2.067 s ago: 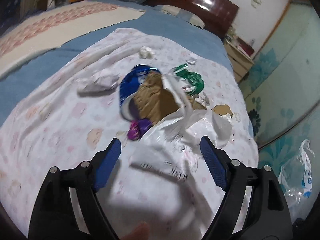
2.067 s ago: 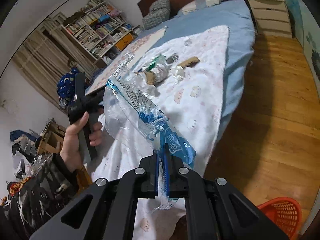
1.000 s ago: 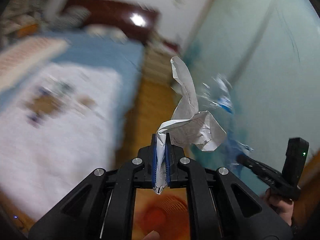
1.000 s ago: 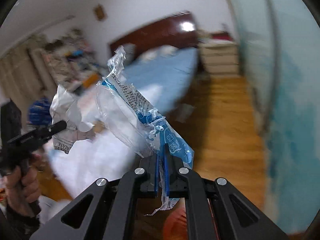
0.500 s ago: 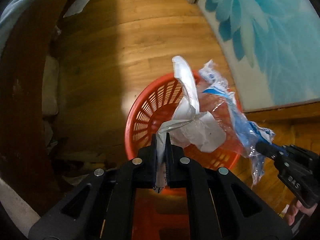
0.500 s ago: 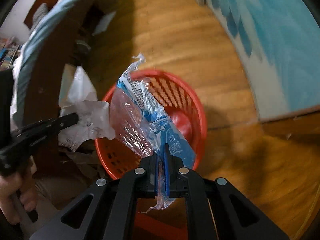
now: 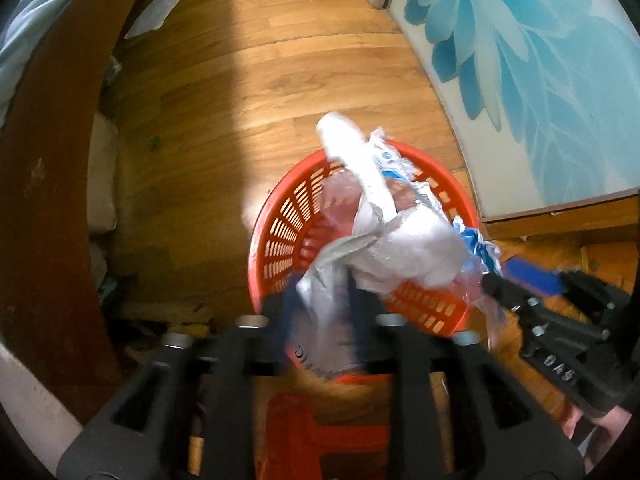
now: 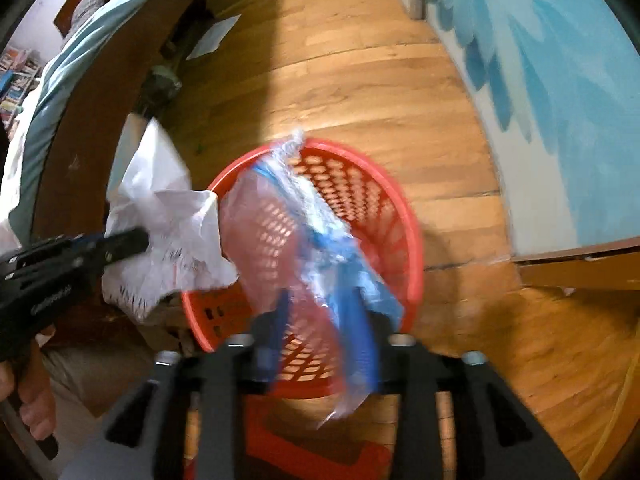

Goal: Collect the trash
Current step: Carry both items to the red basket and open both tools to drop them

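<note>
Both grippers hang over the red basket point(image 7: 280, 240) on the wooden floor point(image 7: 280, 60). The left gripper point(image 7: 320, 320) points straight down; its fingers point(image 7: 286, 320) are opening, released from the crumpled white paper point(image 7: 400, 248), which sits loose between them above the basket's mouth. The right gripper point(image 8: 320, 332) is opening too, the clear and blue plastic wrapper point(image 8: 312, 232) slack between its fingers point(image 8: 362, 332) over the basket's middle. The bed frame point(image 7: 52, 160) stands close on one side, the blue flowered wall panel point(image 7: 520, 80) on the other, with open floor beyond the far rim.
</note>
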The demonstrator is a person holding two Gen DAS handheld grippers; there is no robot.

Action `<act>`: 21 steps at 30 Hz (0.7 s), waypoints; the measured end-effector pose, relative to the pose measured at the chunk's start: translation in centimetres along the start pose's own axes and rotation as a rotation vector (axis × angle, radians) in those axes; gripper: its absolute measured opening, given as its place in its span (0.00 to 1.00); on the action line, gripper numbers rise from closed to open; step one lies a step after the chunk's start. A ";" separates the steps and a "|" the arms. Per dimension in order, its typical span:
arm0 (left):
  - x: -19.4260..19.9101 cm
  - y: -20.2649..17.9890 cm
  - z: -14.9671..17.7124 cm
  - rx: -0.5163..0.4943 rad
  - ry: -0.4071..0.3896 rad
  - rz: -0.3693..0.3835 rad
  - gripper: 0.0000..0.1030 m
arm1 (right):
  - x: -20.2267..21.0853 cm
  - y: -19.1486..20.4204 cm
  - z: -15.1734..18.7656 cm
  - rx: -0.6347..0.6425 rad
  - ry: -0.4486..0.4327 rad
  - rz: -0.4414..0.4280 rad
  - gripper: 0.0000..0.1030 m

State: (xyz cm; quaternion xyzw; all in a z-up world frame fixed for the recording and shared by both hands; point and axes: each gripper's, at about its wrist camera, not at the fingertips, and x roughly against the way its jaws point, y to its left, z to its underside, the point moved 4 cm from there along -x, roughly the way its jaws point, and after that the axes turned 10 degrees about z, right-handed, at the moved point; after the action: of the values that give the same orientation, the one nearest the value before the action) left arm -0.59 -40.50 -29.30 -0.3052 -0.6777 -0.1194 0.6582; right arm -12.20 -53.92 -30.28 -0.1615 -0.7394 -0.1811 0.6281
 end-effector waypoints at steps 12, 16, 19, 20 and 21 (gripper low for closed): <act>12.2 2.1 -0.1 0.028 -0.268 0.010 0.53 | 10.1 0.6 -4.9 -0.009 -0.210 -0.075 0.55; 21.1 6.7 0.4 0.053 -0.480 -0.024 0.67 | 16.7 6.0 -7.2 0.120 -0.356 -0.160 0.63; 28.0 13.1 1.2 0.144 -0.642 -0.084 0.76 | 21.4 12.0 -8.4 0.280 -0.465 -0.213 0.64; 29.9 15.2 1.5 0.177 -0.689 -0.100 0.78 | 22.6 13.9 -8.6 0.325 -0.490 -0.226 0.64; 32.5 18.7 2.4 0.228 -0.756 -0.127 0.79 | 23.8 16.2 -8.9 0.371 -0.513 -0.249 0.64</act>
State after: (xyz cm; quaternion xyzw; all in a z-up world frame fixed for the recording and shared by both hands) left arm 9.82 -16.17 -2.71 -0.2101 -0.8986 0.0368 0.3834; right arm -0.68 -43.60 -4.41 0.0066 -0.9076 -0.0722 0.4134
